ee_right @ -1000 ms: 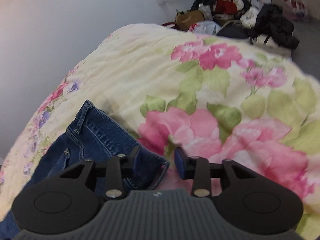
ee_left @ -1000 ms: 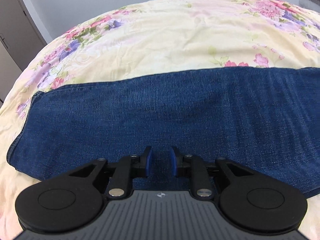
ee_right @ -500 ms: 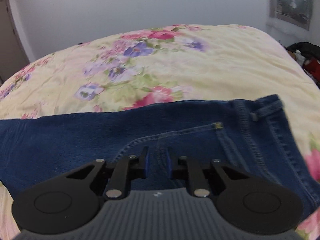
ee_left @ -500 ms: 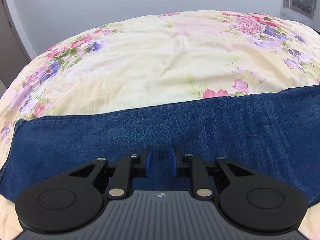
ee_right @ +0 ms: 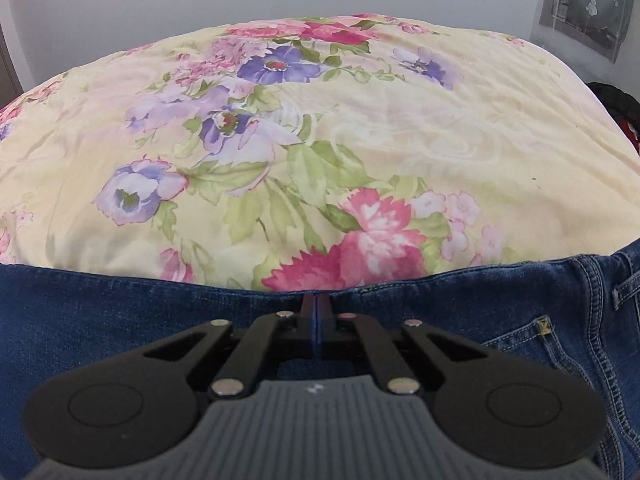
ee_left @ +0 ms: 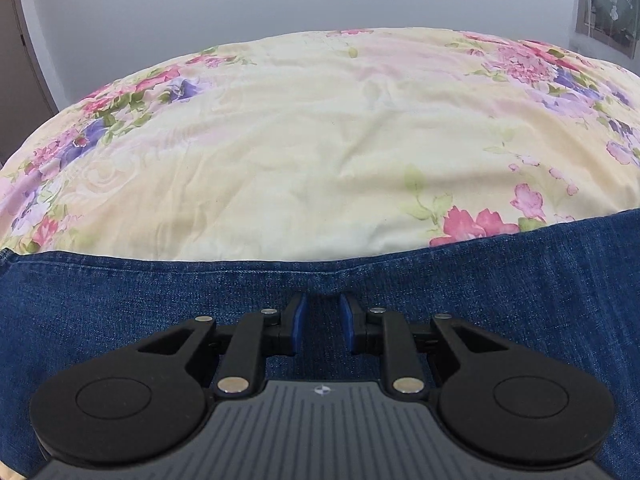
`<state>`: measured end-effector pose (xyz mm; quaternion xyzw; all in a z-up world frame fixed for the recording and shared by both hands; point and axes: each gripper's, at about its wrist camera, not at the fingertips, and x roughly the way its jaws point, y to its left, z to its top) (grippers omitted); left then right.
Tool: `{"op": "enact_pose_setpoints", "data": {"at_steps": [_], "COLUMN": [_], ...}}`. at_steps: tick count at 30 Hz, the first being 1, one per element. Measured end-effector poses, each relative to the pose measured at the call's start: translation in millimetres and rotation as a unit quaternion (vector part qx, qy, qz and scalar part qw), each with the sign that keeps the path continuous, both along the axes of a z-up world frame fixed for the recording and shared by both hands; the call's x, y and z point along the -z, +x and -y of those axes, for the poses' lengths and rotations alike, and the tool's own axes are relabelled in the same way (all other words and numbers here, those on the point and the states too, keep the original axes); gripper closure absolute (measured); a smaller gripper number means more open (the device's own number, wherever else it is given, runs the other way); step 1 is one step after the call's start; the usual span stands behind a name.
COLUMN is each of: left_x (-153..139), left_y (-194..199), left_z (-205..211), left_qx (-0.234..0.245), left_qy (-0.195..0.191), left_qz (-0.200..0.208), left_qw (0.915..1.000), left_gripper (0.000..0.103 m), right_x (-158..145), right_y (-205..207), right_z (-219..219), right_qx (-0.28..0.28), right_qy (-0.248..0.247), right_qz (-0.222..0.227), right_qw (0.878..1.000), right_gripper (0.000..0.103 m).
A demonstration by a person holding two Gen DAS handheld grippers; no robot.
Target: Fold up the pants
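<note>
Two grippers work the far edge of a pair of jeans on a bed. The right gripper (ee_right: 317,312), a finger's gap apart half a second ago, now has its blue pads pressed together at the denim's far seam; whether cloth is caught between them cannot be told. The left gripper (ee_left: 323,316) keeps its pads apart, now nearer the same edge, with denim lying between them. Since a second ago, both cameras have swung to face the wall squarely. The jeans (ee_left: 120,312) lie flat with their long axis running left to right, the waistband and belt loop at the right. Beyond them spreads the floral bedspread (ee_left: 304,152).
</note>
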<state>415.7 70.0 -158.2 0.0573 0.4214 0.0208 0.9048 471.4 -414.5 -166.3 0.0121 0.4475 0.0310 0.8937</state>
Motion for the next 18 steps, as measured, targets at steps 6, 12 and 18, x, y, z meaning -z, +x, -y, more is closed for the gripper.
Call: {"op": "enact_pose_setpoints", "data": {"at_steps": [6, 12, 18], "left_x": [-23, -49, -60], "left_y": [-17, -49, -90], "left_z": [-13, -62, -114], "left_qx": [0.002, -0.034, -0.095], "left_qy": [0.011, 0.036, 0.01], "left_qz": [0.001, -0.01, -0.029], "left_qw": [0.9999, 0.9987, 0.995], "left_gripper": [0.077, 0.077, 0.074], "right_x": [-29, -61, -50], "right_y": [-31, -123, -208], "right_z": [-6, -8, -19], "right_qx": [0.003, -0.017, -0.032], "right_qy": [0.001, 0.022, 0.037], "right_qz": [0.002, 0.005, -0.018], "right_qw": [1.0, 1.0, 0.999], "right_gripper": [0.102, 0.101, 0.101]}}
